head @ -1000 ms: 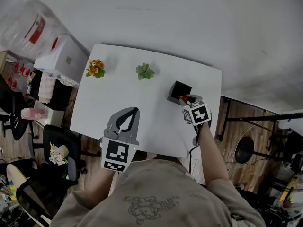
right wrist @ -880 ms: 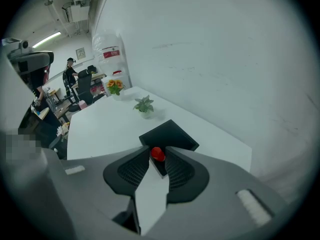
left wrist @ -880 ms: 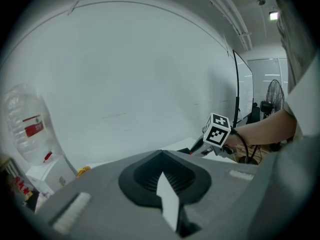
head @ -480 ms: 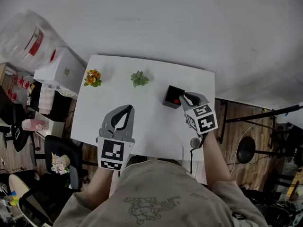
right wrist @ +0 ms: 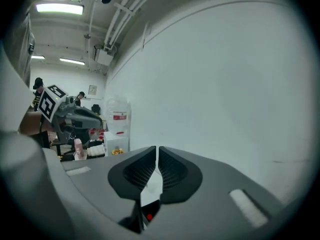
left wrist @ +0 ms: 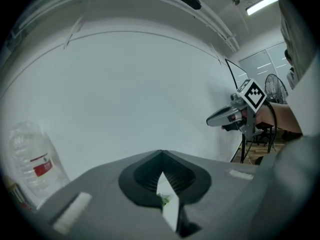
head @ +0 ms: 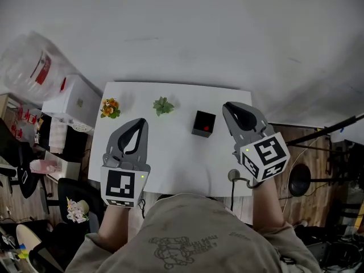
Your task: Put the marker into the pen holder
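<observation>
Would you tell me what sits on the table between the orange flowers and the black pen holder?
In the head view, a small green plant stands between the orange flowers and the pen holder.

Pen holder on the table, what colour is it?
Black pen holder; head view shows it best.

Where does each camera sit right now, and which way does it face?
Head view: on the person's head, looking steeply down at table, pen holder, left gripper, right gripper, forearms, shirt.
Left gripper view: on the left gripper, facing the wall past shut jaws; right gripper at right.
Right gripper view: on the right gripper, facing the wall; left gripper at left.
Shared: all three show both grippers.
</observation>
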`<state>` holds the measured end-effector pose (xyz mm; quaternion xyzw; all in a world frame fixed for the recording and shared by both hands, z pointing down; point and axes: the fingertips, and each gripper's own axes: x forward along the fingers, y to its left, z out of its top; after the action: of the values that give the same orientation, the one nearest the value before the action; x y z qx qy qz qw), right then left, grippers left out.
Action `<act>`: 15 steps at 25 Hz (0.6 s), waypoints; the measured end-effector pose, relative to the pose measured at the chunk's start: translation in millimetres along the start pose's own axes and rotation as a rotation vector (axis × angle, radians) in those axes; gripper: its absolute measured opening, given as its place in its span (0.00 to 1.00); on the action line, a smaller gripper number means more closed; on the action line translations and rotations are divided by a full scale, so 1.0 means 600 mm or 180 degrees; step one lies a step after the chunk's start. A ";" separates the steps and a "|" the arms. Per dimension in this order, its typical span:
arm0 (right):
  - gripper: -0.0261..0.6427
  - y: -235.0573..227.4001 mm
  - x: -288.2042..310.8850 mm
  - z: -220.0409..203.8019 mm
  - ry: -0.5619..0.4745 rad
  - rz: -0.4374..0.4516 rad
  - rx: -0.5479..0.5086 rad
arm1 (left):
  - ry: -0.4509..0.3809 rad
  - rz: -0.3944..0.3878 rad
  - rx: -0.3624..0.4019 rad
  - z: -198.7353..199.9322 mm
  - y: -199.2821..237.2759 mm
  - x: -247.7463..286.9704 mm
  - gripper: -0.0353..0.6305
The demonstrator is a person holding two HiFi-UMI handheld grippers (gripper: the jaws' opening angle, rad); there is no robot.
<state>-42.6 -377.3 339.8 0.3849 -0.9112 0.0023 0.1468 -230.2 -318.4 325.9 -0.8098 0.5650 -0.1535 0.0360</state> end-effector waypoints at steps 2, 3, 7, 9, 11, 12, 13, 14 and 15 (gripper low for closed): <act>0.10 0.002 -0.025 0.037 -0.0250 -0.0060 -0.0016 | -0.0064 0.0014 0.0034 0.016 0.003 -0.002 0.05; 0.09 0.002 -0.039 0.054 -0.0366 -0.0092 -0.0011 | -0.0108 0.0008 0.0033 0.026 0.004 -0.004 0.05; 0.08 -0.002 -0.095 0.103 -0.0742 -0.0205 0.0067 | -0.0271 -0.0057 0.0048 0.068 -0.002 -0.008 0.05; 0.08 -0.008 -0.124 0.115 -0.0844 -0.0285 0.0096 | -0.0312 -0.0103 0.0038 0.078 -0.008 -0.009 0.05; 0.08 -0.013 -0.148 0.122 -0.0909 -0.0365 0.0115 | -0.0335 -0.0151 0.0013 0.084 -0.014 -0.010 0.05; 0.08 -0.014 -0.158 0.123 -0.0929 -0.0393 0.0109 | -0.0345 -0.0168 0.0009 0.086 -0.016 -0.010 0.05; 0.08 -0.013 -0.167 0.123 -0.0943 -0.0403 0.0091 | -0.0356 -0.0180 0.0007 0.088 -0.019 -0.010 0.05; 0.08 -0.009 -0.174 0.122 -0.0959 -0.0393 0.0070 | -0.0365 -0.0193 0.0005 0.090 -0.022 -0.010 0.05; 0.08 -0.005 -0.180 0.120 -0.0978 -0.0364 0.0060 | -0.0371 -0.0211 0.0003 0.091 -0.026 -0.010 0.05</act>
<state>11.6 -311.8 241.3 0.4333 -0.8995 -0.0564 0.0020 -202.5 -313.4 276.4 -0.8356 0.5348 -0.1075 0.0641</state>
